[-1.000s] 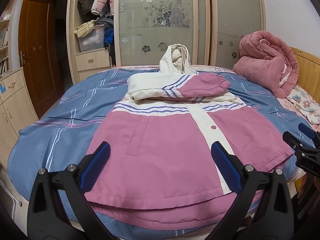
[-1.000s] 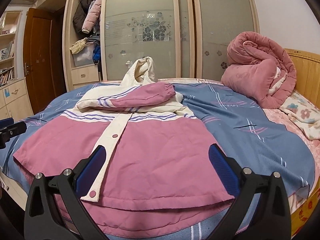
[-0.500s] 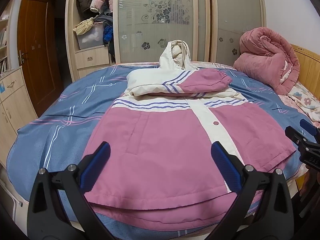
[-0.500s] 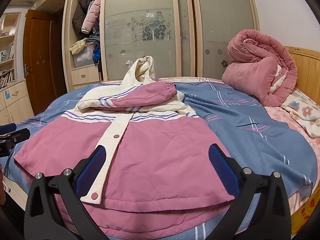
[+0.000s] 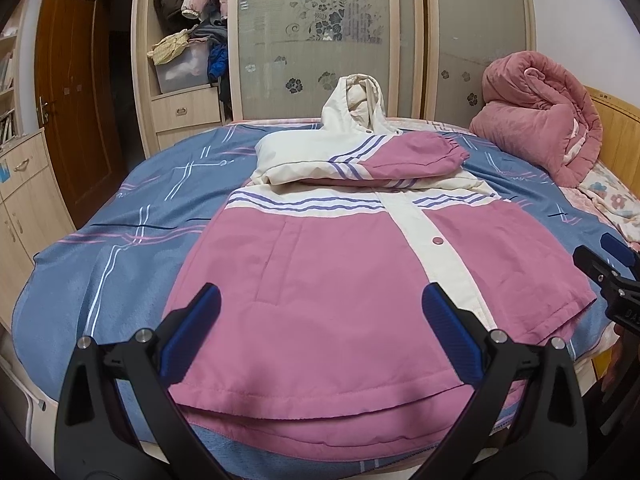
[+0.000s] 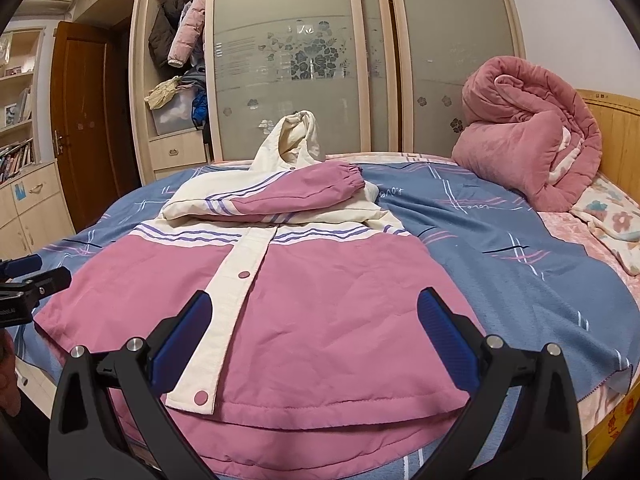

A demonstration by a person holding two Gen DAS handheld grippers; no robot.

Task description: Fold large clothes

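While both hover wide open and empty, left gripper (image 5: 320, 320), right gripper (image 6: 316, 328), pink jacket (image 5: 340, 280) on bed (image 5: 120, 240).

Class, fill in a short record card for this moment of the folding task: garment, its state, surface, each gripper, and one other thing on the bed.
garment: pink and cream hooded jacket
state: lying front up, sleeves folded across the chest, hem nearest the cameras
surface: blue patterned bedspread
left gripper: open, holding nothing, above the hem
right gripper: open, holding nothing, above the hem
other thing: rolled pink quilt by the headboard
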